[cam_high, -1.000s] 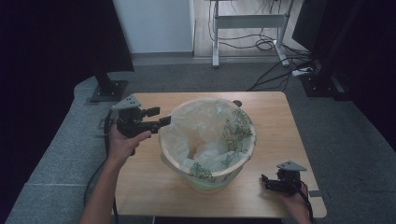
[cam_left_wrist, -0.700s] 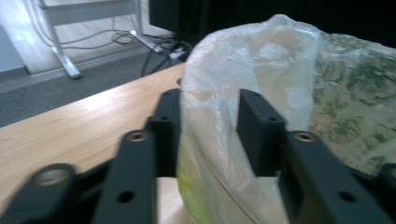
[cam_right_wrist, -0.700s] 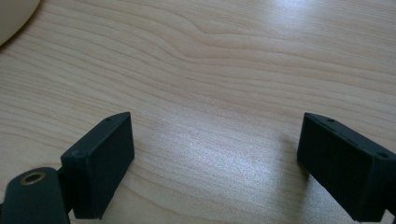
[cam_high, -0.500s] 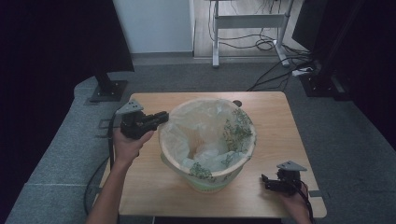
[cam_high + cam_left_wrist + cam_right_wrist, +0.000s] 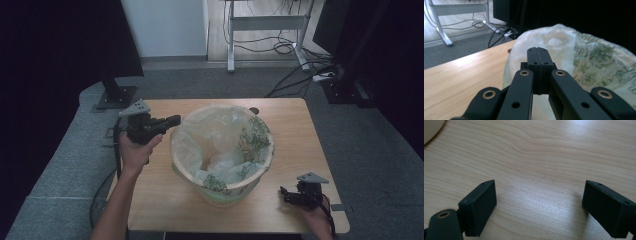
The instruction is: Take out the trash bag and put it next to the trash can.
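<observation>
Waste bin (image 5: pixel 222 155) stands upright near the middle of the wooden desk (image 5: pixel 295 125), slightly toward the person's side. It is lined with a thin translucent plastic bag (image 5: pixel 220 150) whose edge is folded out over the rim; the folded part carries a green leaf print, plainest on the right and front of the rim. The bag sags loosely inside the bin.

Left claw (image 5: pixel 175 120) is held level at the bin's left rim, tips at the bag's folded edge. In the left gripper view its jaws have just been closing and now stand pressed together, pad to pad, with the bag (image 5: pixel 564 47) bulging directly behind and around the tips. Whether a fold of film is caught between the pads cannot be told; no plastic shows in the seam. The left hand (image 5: pixel 134 150) grips the tool body from below, forearm coming in from the bottom edge, cable trailing down the desk's left side.

Right claw (image 5: pixel 286 196) rests low at the front right corner of the desk, well apart from the bin. In the right gripper view its jaws stand wide apart over bare wood grain (image 5: pixel 539 170), nothing between them.

Beyond the desk: grey carpet (image 5: pixel 200 82), a white frame's feet (image 5: pixel 265 30) with loose cables.
</observation>
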Demonstrator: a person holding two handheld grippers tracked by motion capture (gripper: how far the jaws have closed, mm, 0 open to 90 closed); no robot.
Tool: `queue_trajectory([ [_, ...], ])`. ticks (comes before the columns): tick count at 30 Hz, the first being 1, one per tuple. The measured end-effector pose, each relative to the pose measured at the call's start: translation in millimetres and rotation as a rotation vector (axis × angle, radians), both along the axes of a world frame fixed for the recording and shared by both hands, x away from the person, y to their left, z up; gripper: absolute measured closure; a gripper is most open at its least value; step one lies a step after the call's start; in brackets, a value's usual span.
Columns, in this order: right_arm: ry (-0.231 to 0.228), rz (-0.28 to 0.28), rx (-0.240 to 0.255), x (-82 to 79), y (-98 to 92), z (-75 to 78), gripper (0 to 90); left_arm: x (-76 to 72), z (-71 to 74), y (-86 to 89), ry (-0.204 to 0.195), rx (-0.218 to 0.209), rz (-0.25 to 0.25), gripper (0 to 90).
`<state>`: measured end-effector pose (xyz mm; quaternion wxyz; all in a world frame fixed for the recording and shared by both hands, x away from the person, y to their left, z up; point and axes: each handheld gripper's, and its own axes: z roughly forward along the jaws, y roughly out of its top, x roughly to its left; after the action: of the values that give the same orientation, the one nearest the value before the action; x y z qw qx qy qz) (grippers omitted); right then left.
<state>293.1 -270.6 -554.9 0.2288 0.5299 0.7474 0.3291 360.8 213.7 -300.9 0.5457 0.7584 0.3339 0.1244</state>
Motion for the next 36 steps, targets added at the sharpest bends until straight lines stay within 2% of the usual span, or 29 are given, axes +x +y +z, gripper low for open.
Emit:
queue_trajectory([
  [2,0.000,0.000,0.000,0.0,0.0,0.0,12.0,-2.3,5.7,-4.6,-0.009,0.011,0.001,90.0],
  [4,-0.002,-0.002,0.001,0.0,0.1,-0.2,12.1,-5.1,7.2,-7.0,-0.040,0.034,0.039,90.0],
  [5,-0.002,-0.002,0.001,-0.1,0.1,-0.2,12.2,-5.9,6.8,-7.3,-0.051,0.045,0.055,84.8],
  [6,-0.002,-0.002,0.001,-0.1,0.1,-0.2,12.2,-5.9,6.8,-7.3,-0.051,0.045,0.055,73.4],
  [7,-0.002,-0.002,0.001,-0.1,0.0,-0.2,12.2,-6.0,2.4,-7.5,-0.037,0.090,0.087,58.1],
  [8,-0.002,-0.002,0.001,-0.1,0.0,-0.2,12.2,-6.0,2.4,-7.5,-0.037,0.090,0.087,53.3],
  [9,-0.002,-0.002,0.001,0.0,0.0,-0.1,12.2,-6.1,-1.1,-6.6,-0.028,0.104,0.096,53.3],
  [10,-0.002,-0.001,0.001,0.0,0.0,-0.1,12.2,-5.2,-4.1,-5.6,-0.009,0.107,0.092,47.6],
  [11,-0.003,-0.001,0.001,0.1,-0.1,-0.2,12.2,-4.7,-7.4,-4.5,0.001,0.109,0.088,45.8],
  [14,-0.003,-0.001,0.000,0.1,-0.1,-0.2,12.3,-3.7,-16.4,-3.7,0.012,0.121,0.083,52.5],
  [16,-0.003,-0.002,0.001,0.0,-0.1,-0.2,12.3,-3.3,-19.9,-3.5,0.012,0.119,0.085,62.3],
  [19,-0.004,-0.002,0.001,0.1,-0.2,-0.2,12.5,-2.1,-21.2,-3.0,0.018,0.101,0.060,77.4],
  [23,-0.004,-0.002,0.000,0.1,-0.2,-0.2,12.6,-0.7,-21.5,-3.3,0.027,0.100,0.060,89.8],
  [27,-0.011,-0.001,0.000,-0.6,-0.4,0.0,14.7,-0.8,-21.1,-4.0,0.030,0.092,0.058,90.0],
  [30,0.005,-0.016,-0.006,-1.8,0.7,3.0,16.1,-0.8,-18.9,-3.3,0.026,0.080,0.049,90.0],
  [32,-0.033,-0.002,0.000,-4.5,2.3,11.8,16.0,-0.9,-14.2,-2.3,0.015,0.060,0.037,90.0],
  [36,-0.127,0.050,0.074,-13.8,1.8,40.9,16.2,0.6,-8.7,-3.4,0.006,0.037,0.018,90.0],
])
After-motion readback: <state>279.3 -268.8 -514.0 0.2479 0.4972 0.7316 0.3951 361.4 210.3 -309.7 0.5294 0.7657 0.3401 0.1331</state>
